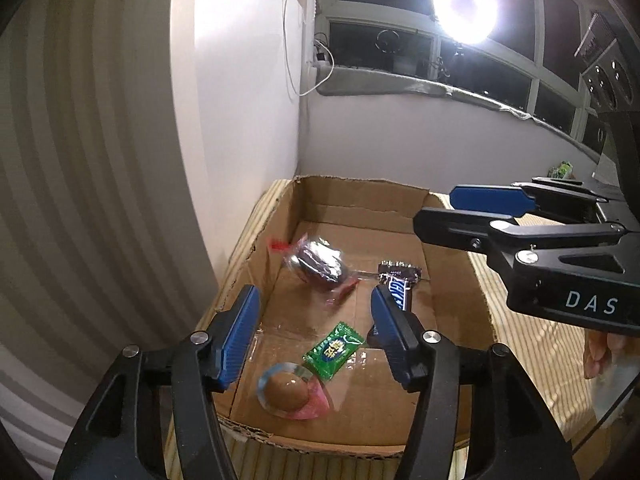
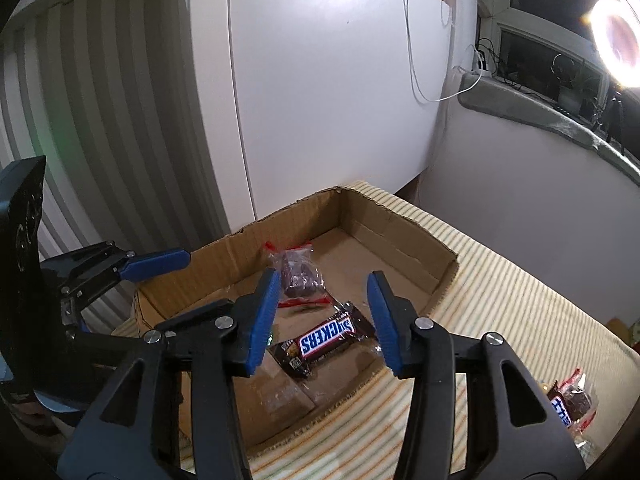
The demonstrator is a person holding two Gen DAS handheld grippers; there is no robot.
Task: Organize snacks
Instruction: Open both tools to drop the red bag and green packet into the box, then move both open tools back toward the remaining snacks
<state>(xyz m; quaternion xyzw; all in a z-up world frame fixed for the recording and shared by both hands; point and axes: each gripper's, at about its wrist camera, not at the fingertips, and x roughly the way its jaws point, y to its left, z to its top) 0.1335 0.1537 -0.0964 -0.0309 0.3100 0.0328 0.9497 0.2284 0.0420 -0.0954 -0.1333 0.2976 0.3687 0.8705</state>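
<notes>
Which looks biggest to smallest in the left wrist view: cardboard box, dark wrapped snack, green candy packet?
1. cardboard box, by far.
2. dark wrapped snack.
3. green candy packet.
The last two look close; the packet sits nearer the camera, so their order is unsure.

boxes: 1 cardboard box [image 1: 472,280] | snacks in box: 4 – 1 Snickers bar [image 2: 326,340], 1 dark wrapped snack [image 1: 318,266], 1 green candy packet [image 1: 334,350], 1 brown egg pack [image 1: 290,392] | grippers: 2 – left gripper [image 1: 314,336], right gripper [image 2: 322,320] | ring lights: 1 ring light [image 1: 466,10]
</notes>
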